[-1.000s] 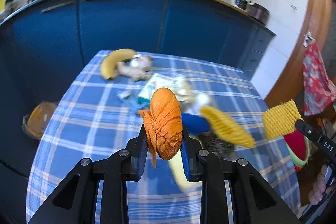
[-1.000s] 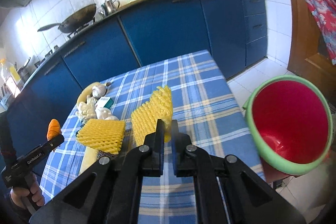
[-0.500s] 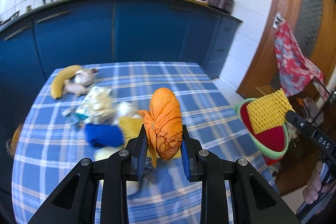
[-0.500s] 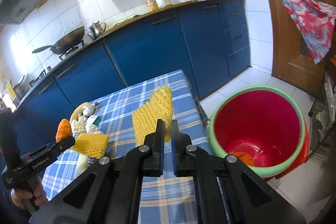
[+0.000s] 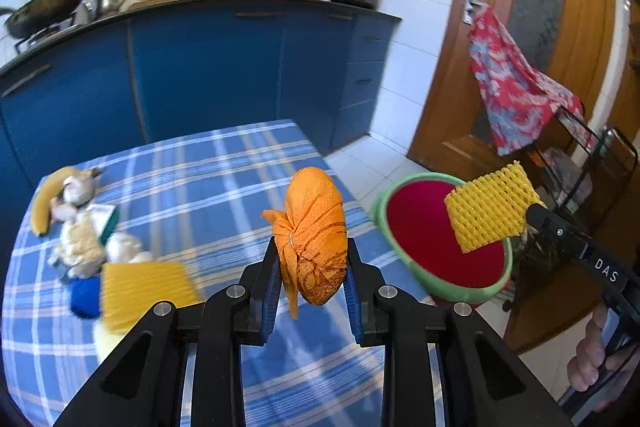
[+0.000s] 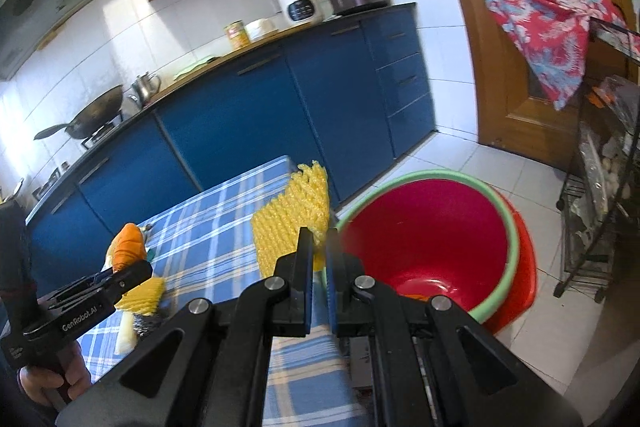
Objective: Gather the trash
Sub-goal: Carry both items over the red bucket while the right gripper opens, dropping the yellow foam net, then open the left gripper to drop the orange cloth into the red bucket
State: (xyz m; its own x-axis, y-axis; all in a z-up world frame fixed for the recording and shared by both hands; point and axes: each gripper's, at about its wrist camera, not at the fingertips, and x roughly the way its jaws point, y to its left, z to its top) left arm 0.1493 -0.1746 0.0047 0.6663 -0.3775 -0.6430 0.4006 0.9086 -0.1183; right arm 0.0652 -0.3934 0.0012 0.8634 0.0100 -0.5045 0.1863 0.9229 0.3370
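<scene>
My left gripper (image 5: pixel 312 269) is shut on an orange net bag (image 5: pixel 314 239) and holds it above the blue checked table (image 5: pixel 224 187); the bag also shows in the right wrist view (image 6: pixel 128 247). My right gripper (image 6: pixel 318 247) is shut on a yellow foam fruit net (image 6: pixel 292 223), held by the table's right edge, over the rim of the red bin with a green rim (image 6: pixel 432 243). In the left wrist view the foam net (image 5: pixel 490 211) hangs over the bin (image 5: pixel 436 247).
On the table lie another yellow foam net (image 5: pixel 144 287), a blue object (image 5: pixel 84 295), crumpled white trash (image 5: pixel 80 247), a banana (image 5: pixel 44 207) and garlic (image 5: pixel 76 187). Blue cabinets (image 5: pixel 200 67) stand behind. A wire rack (image 6: pixel 600 207) stands right of the bin.
Both grippers have swung right, toward the bin. The foam net has moved from over the table to the bin's rim. The orange bag has come nearer the table's right edge.
</scene>
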